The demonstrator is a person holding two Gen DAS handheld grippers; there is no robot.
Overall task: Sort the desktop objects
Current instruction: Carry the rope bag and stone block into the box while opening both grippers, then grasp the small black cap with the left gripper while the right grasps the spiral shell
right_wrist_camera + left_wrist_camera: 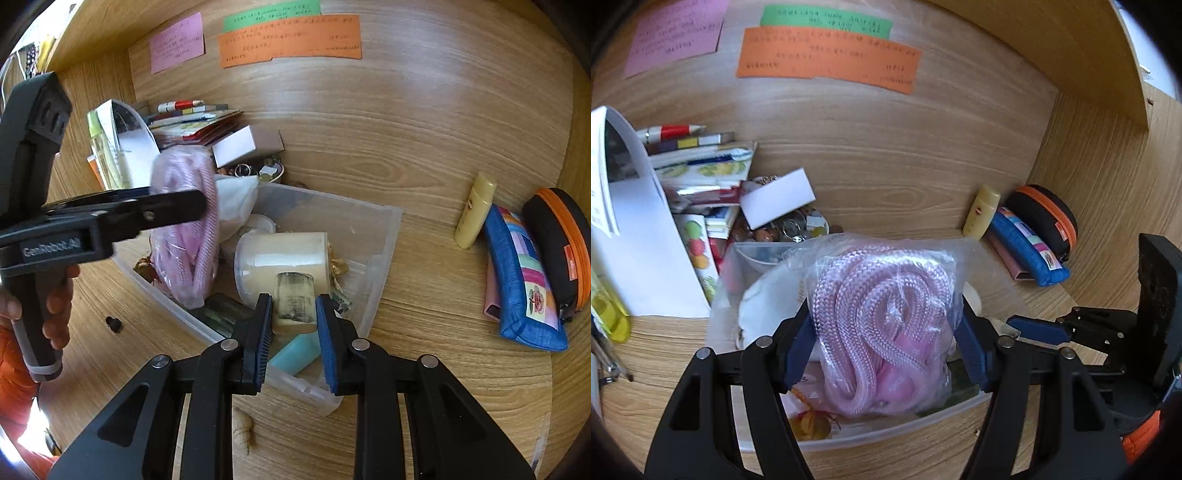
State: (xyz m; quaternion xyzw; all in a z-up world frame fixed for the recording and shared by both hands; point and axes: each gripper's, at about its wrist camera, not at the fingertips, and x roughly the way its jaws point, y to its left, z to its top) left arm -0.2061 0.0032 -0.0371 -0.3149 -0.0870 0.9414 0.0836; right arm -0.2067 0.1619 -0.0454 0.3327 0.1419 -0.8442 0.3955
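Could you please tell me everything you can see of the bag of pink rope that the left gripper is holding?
The bag of pink rope is a clear, crinkled plastic bag holding a coil of thick braided pale-pink cord, looped over itself. The left gripper clamps it from both sides, its blue pads pressing into the plastic. It hangs over the clear plastic bin, above the clutter inside; whether it touches that clutter I cannot tell. The bag's top edge is loose and wrinkled.

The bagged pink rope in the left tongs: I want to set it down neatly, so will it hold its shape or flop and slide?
Probably floppy: the bagged pink rope is loose braided coils bulging between the left tongs. The thin, crinkled plastic looks slippery, so it may slide. It seems light and unbreakable, likely to slump over the clear bin.
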